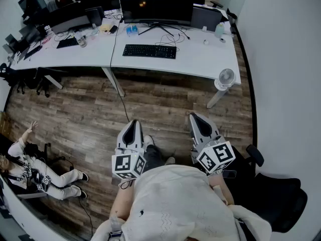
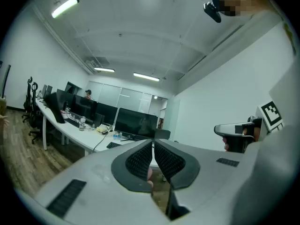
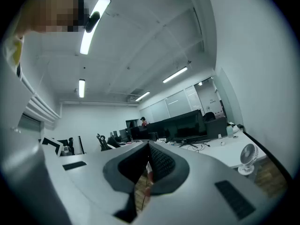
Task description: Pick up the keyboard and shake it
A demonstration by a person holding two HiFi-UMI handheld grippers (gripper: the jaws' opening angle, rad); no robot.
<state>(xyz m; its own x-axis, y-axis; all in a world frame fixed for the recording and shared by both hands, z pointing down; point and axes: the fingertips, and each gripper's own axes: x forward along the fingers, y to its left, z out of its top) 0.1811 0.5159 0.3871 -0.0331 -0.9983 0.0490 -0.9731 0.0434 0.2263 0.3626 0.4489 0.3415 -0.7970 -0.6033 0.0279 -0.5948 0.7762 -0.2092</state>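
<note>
Both jaw pairs pressed together, empty; keyboard (image 1: pixel 149 51) lies on the desk (image 1: pixel 200 60) well ahead of left gripper (image 1: pixel 133 123) and right gripper (image 1: pixel 196 117)

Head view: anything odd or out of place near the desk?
A person sits sprawled on the floor at lower left, one arm raised. A small fan stands on the floor by the desk leg. The keyboard lies straight, untouched.

White desks (image 1: pixel 200 59), wood floor (image 1: pixel 165 104), ceiling striplights (image 2: pixel 65 6)
</note>
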